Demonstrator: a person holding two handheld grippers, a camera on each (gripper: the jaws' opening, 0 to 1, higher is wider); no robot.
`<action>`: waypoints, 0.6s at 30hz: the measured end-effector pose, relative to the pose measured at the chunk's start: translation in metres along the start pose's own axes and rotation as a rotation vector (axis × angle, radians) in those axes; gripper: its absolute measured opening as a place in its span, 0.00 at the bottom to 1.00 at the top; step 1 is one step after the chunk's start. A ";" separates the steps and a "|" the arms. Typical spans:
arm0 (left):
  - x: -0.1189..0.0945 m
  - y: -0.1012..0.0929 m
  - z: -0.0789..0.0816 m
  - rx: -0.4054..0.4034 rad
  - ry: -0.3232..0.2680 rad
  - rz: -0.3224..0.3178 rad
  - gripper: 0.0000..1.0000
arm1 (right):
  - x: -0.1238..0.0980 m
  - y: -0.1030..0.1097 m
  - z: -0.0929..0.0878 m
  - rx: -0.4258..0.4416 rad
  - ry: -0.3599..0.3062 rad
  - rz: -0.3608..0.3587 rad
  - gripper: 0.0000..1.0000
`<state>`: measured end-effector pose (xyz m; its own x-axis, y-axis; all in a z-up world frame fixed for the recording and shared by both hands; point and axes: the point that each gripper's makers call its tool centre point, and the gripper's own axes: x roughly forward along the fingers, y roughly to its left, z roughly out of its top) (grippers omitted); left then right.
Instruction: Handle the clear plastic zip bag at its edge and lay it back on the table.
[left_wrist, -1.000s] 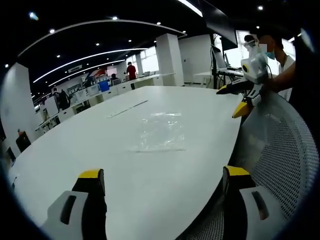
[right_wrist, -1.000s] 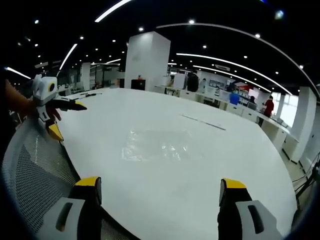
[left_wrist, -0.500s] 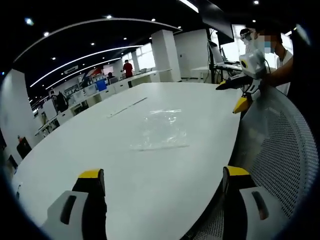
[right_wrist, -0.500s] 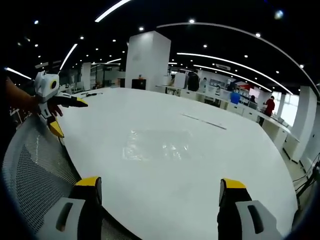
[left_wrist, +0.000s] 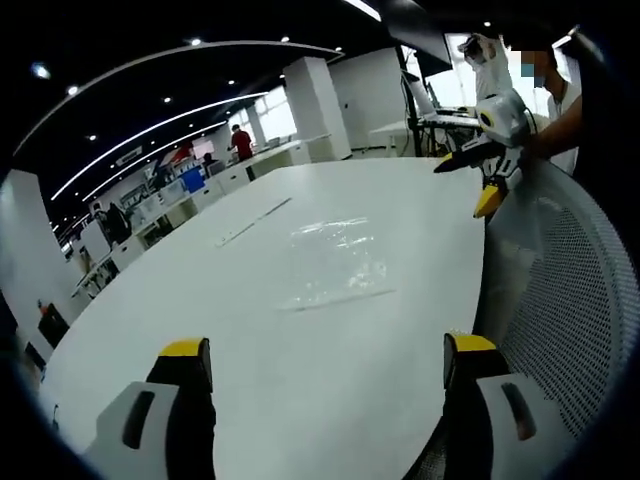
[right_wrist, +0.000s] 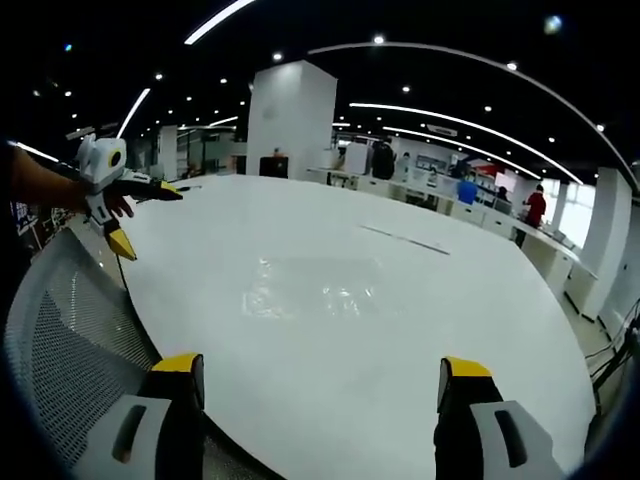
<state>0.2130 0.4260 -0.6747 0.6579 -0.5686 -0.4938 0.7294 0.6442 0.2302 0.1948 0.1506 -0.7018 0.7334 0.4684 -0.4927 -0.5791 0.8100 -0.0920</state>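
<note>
We find the clear plastic zip bag (left_wrist: 330, 262) lying flat near the middle of the white counter (left_wrist: 200, 330), untouched by either tool. The left tool (left_wrist: 325, 375) stands with jaws wide apart, empty, over the counter's near edge. The right tool (right_wrist: 315, 385) likewise stands apart and empty, well short of the bag (right_wrist: 312, 288). A mesh chair back (right_wrist: 70, 340) sits beside the counter (right_wrist: 400, 330).

Big white table (left_wrist: 250, 350), with a clear zip bag (left_wrist: 335, 262) lying flat mid-table and a thin strip (left_wrist: 252, 220) farther back.
</note>
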 end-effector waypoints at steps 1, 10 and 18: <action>0.002 0.001 0.000 0.005 0.002 -0.002 0.96 | 0.000 0.000 0.000 -0.002 0.000 -0.001 0.98; 0.011 0.011 0.001 0.051 0.020 -0.033 0.94 | 0.000 -0.001 -0.001 -0.002 0.006 -0.005 0.98; 0.019 0.020 0.007 0.082 0.021 -0.051 0.92 | 0.000 0.000 -0.001 -0.006 0.014 -0.001 0.97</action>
<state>0.2419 0.4245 -0.6735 0.6157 -0.5884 -0.5241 0.7756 0.5699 0.2713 0.1945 0.1503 -0.7032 0.7289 0.4628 -0.5044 -0.5807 0.8082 -0.0977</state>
